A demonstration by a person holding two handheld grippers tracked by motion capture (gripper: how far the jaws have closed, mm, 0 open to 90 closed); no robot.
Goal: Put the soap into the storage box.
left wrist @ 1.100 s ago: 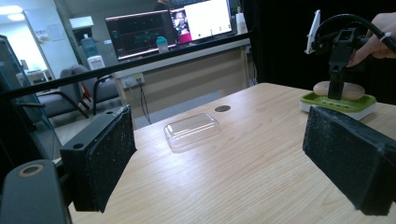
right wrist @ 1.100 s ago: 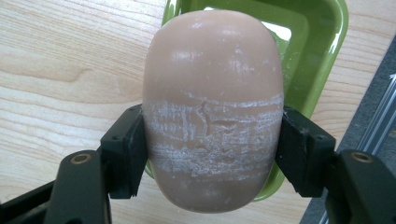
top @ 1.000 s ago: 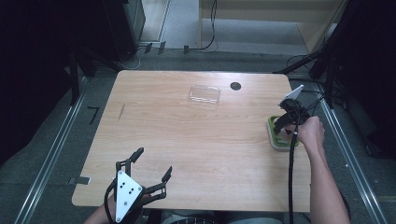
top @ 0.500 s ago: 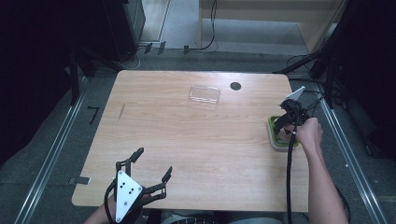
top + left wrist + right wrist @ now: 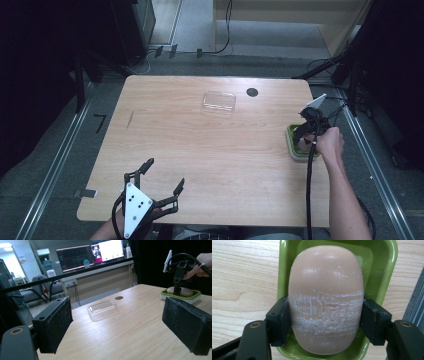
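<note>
Fingers (image 5: pixel 283 322) of the right gripper (image 5: pixel 325 326) are clamped on a peach-coloured soap bar (image 5: pixel 325 297), one black pad pressed against each long side, at nine and three o'clock of the bar. The soap lies in a green soap dish (image 5: pixel 387 270), with its scuffed white band running between the two pads.

From the high view, the dish (image 5: pixel 291 145) sits near the counter (image 5: pixel 215 145) edge at three o'clock, and the right gripper (image 5: pixel 305 134) stands over it, pointing down, with the person's right hand (image 5: pixel 330 145) at four o'clock of it. The soap itself is too small to make out there. A clear plastic lid (image 5: pixel 219 101) lies toward twelve o'clock on the counter, well apart from the dish.

At seven o'clock, the left gripper (image 5: pixel 160 187) hovers at the near edge with its fingers wide apart and nothing between them. The left gripper view looks between those fingers (image 5: pixel 53 326) across the counter to the lid (image 5: pixel 102 309) and, farther off at two o'clock, the dish (image 5: pixel 181 295) seen from the side.
</note>
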